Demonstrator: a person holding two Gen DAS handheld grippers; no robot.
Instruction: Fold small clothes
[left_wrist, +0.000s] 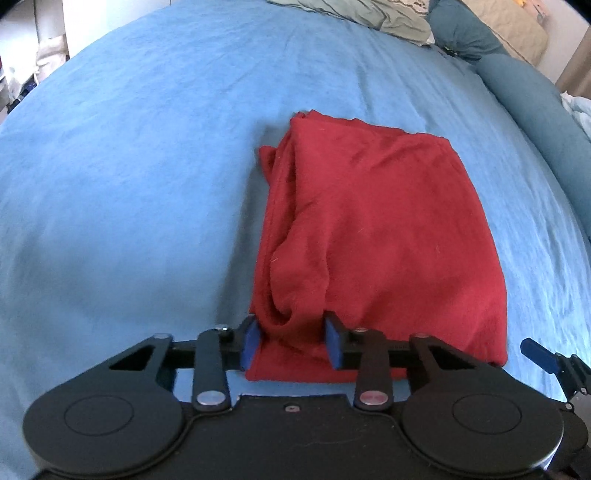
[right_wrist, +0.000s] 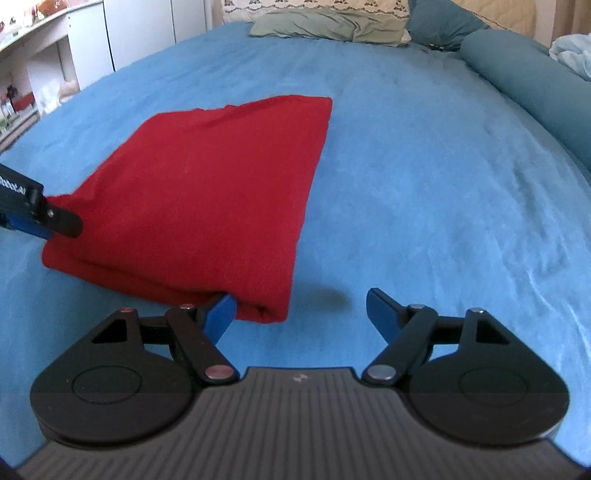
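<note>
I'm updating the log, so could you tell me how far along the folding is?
The red garment already lies folded into a compact stack on the blue bedspread. The left gripper straddles its near edge, with a gap at each pad; the right gripper is open at its corner. Possibly one last fold or tidying remains.

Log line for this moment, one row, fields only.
item: red garment, folded, on blue bedsheet | left gripper: jaws open around near edge | right gripper: jaws open at near corner | state: fold laid, not gripped
</note>
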